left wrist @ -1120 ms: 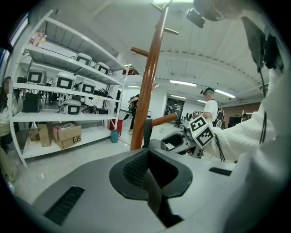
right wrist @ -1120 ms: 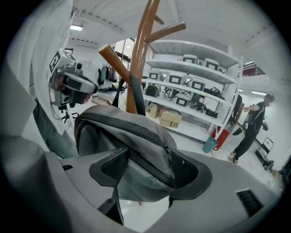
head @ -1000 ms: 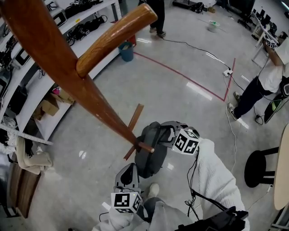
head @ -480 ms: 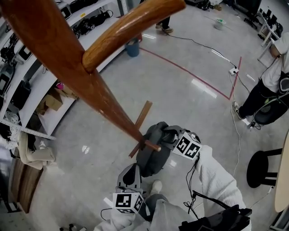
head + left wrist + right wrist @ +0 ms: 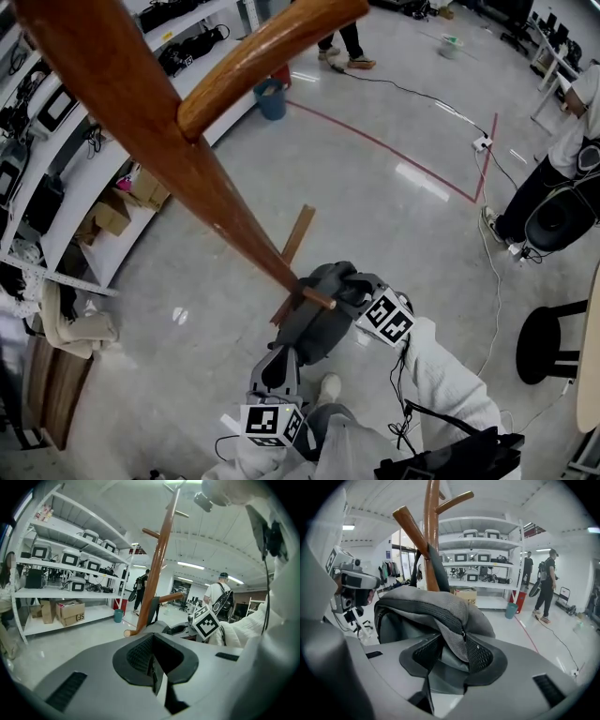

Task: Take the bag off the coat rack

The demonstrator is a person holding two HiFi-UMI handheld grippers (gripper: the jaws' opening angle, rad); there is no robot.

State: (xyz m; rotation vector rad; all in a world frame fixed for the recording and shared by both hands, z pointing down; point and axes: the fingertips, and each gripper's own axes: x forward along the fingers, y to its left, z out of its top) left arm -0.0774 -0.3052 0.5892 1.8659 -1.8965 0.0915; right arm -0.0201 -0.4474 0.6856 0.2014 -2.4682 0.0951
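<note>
**Head view:** The rack (image 5: 192, 178) runs as one long pole from the upper left down to the frame's centre. There the grey bag (image 5: 314, 328) hangs off a short peg (image 5: 319, 299) whose free end points lower right, towards the person. The right tool (image 5: 354, 289) sits on the bag's right side, touching it. The left tool (image 5: 278, 361) is just below the bag, apart from it and aimed up-frame at it. The right one is clearly the nearer.

**Left gripper view:** The left tool (image 5: 153, 667) has its jaws together with nothing between them. The pole (image 5: 158, 569) stands upright dead ahead, and the bag (image 5: 153, 626) shows only as a grey hump at its foot. The other tool's marker cube is to the right.

**Right gripper view:** The right tool (image 5: 450, 654) is closing on a fold of the bag (image 5: 422, 609) beside the zip, and the fabric fills the gap between the pads. The dark straps climb from the bag to where a peg (image 5: 410, 527) leaves the pole (image 5: 431, 536). That peg slants up and to the left. Judging from this, the straps must travel up and outward along that slant to come free. The pull should therefore follow the peg's axis, not go straight back.
</note>
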